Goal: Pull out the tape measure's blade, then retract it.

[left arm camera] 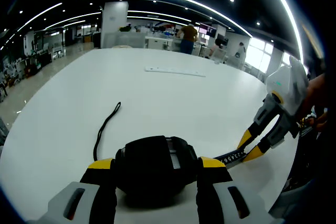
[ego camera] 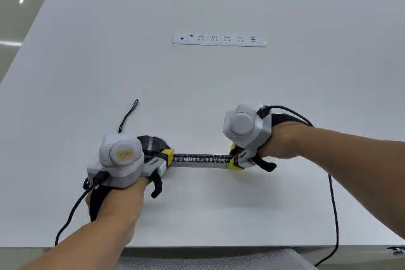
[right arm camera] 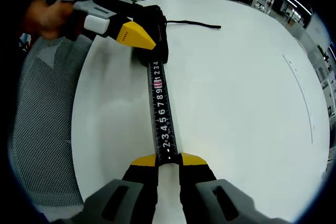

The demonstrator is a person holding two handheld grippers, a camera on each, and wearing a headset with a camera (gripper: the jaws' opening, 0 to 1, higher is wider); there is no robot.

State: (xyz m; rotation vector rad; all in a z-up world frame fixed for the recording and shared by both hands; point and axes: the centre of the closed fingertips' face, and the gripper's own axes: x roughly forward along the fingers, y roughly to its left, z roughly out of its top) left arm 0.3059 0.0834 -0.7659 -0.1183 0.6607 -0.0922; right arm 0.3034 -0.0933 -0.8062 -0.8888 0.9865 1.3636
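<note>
Black tape measure (ego camera: 154, 145) sits on the white bench (ego camera: 285, 61), near the front edge, clamped btwn the yellow-tipped jaws of the left gripper (ego camera: 166, 155). In the left gripper view the jaws are fairly wide apart, one pad on each side of the case, w/ the case filling the gap. Left gripper (left arm camera: 156, 163) itself is low, at bench level.

Blade (ego camera: 201, 159) is pulled out partway & runs flat along the bench from the case to the right gripper (ego camera: 235, 159). In the right gripper view the jaws are nearly together, pinched on the blade's free end (the end hook itself is hidden btwn the tips), and the printed numerals face up. Right gripper (right arm camera: 168, 159) is in line w/ the blade, and the case is at the far end.

A thin black cord (ego camera: 128, 115) lies loose on the bench just behind the case; can't tell if it joins it. A white power strip (ego camera: 219, 40) lies well apart, further back.
</note>
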